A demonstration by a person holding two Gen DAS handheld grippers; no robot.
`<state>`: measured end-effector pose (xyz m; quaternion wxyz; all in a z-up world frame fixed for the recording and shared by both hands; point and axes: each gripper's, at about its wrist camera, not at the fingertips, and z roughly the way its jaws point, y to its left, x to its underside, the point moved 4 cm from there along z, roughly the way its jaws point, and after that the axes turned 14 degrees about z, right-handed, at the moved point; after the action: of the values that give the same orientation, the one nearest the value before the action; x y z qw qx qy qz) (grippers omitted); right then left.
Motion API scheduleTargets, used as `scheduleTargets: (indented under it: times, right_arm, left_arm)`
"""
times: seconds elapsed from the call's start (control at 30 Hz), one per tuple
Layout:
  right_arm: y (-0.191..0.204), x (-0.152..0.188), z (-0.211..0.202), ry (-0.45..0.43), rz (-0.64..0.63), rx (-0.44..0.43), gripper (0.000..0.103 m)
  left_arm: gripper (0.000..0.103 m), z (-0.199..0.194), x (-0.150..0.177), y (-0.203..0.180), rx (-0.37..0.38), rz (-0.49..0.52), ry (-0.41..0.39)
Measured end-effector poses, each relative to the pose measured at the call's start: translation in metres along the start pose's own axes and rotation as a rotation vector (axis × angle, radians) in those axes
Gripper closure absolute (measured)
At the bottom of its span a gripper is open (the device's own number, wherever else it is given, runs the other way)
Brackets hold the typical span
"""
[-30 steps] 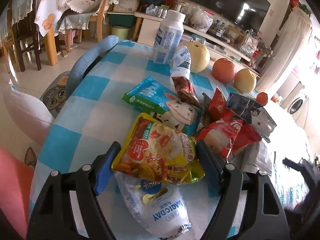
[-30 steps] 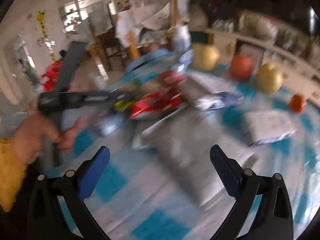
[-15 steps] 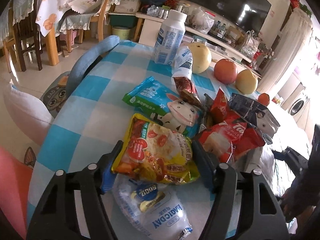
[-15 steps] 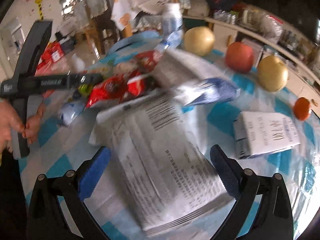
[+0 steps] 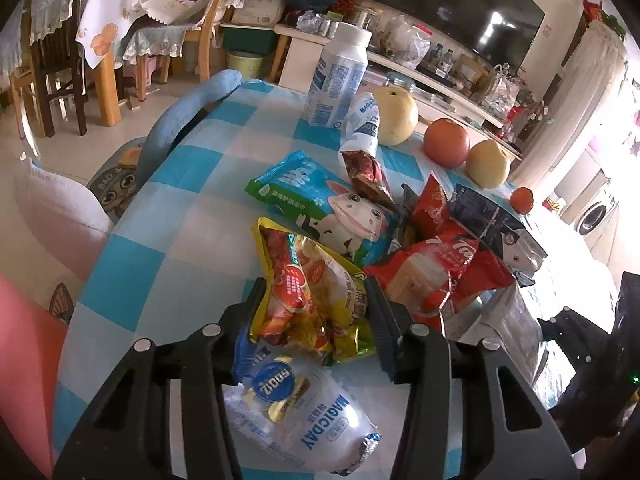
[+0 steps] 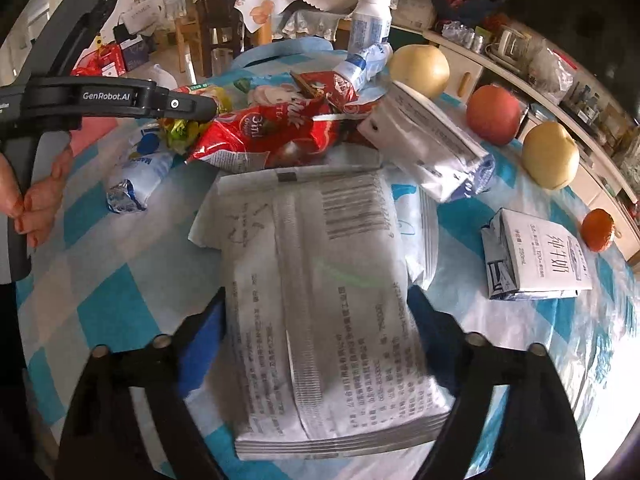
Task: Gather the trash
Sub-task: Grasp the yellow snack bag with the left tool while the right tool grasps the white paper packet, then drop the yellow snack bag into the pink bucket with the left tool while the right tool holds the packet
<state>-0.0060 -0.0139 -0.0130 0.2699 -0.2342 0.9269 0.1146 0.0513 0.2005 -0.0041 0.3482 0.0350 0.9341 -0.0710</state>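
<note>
Empty wrappers lie piled on a blue-and-white checked tablecloth (image 5: 160, 240). My left gripper (image 5: 314, 292) is closing on a yellow snack wrapper (image 5: 296, 256), which is crumpled between the pads. A clear MAGICDAY bag (image 5: 304, 412) lies under that gripper. In the right wrist view my right gripper (image 6: 318, 296) straddles a flat white printed pouch (image 6: 320, 240). Its jaws are closing, with the fingers at the pouch's two long edges and the pouch still flat. Beyond lie a red wrapper (image 6: 272, 136) and a cow-print pouch (image 5: 332, 204).
A white bottle (image 5: 340, 80), two pears (image 5: 394, 116), an apple (image 5: 446, 142) and a tangerine (image 5: 522, 200) stand along the far side. A small milk carton (image 6: 536, 260) lies right of the white pouch. Chairs and a low shelf stand past the table.
The left jaws have narrowed onto the yellow wrapper and crumpled it. The right gripper has come down over the white pouch, and its jaws have narrowed toward the pouch's edges.
</note>
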Motion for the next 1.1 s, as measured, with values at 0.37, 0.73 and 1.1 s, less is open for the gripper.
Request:
scheduleTargets:
  times: [0.37,0.73,1.1]
  right_arm:
    - [0.018,-0.001,-0.017,-0.006,0.089,-0.020,0.037]
    - [0.051,-0.022,-0.054,-0.098,0.230,-0.125,0.038]
    - [0.165,-0.067,-0.067,-0.134,0.251,-0.306,0.038]
  left_arm:
    - [0.055,-0.035,0.002,0.006,0.031,-0.033,-0.071]
    - [0.055,-0.092,-0.004,0.019,-0.050,-0.014,-0.152]
    - [0.055,-0.148,0.002,0.101,-0.275,-0.135,-0.179]
